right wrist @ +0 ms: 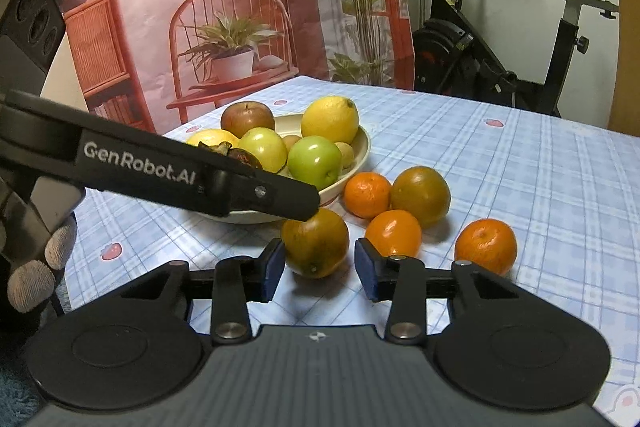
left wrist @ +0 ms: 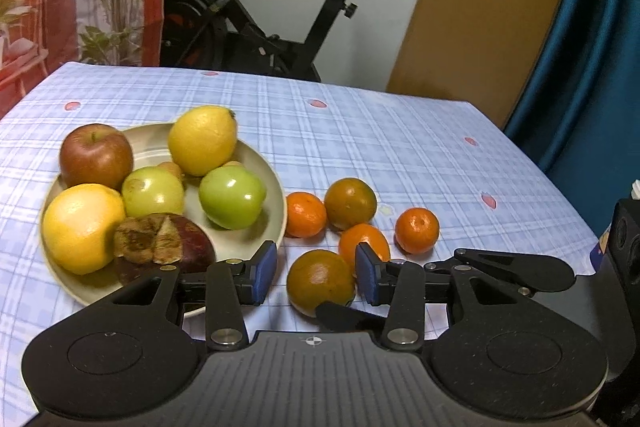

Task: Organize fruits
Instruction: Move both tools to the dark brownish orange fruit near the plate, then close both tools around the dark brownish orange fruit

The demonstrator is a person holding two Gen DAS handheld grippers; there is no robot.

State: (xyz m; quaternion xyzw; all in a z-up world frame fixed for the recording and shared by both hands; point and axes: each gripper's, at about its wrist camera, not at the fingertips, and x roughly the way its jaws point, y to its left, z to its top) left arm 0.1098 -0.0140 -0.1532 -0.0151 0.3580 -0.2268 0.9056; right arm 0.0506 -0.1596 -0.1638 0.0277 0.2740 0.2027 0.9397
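A cream plate [left wrist: 256,163] holds a red apple [left wrist: 96,155], two green apples [left wrist: 232,197], two yellow citrus fruits [left wrist: 202,139] and a dark mangosteen [left wrist: 168,247]. Several oranges lie on the cloth to its right: greenish ones [left wrist: 320,283] [left wrist: 350,203] and bright ones [left wrist: 417,230] [left wrist: 305,214]. My left gripper [left wrist: 316,273] is open, its pads on either side of the nearest greenish orange, not touching. My right gripper [right wrist: 320,267] is open around the same orange [right wrist: 316,243]. The left gripper's arm [right wrist: 160,167] crosses the right wrist view.
The table wears a blue checked cloth [left wrist: 400,147]. An exercise bike [left wrist: 280,7] stands behind the far edge. A printed backdrop [right wrist: 200,7] hangs at the left, a blue curtain [left wrist: 592,47] at the right.
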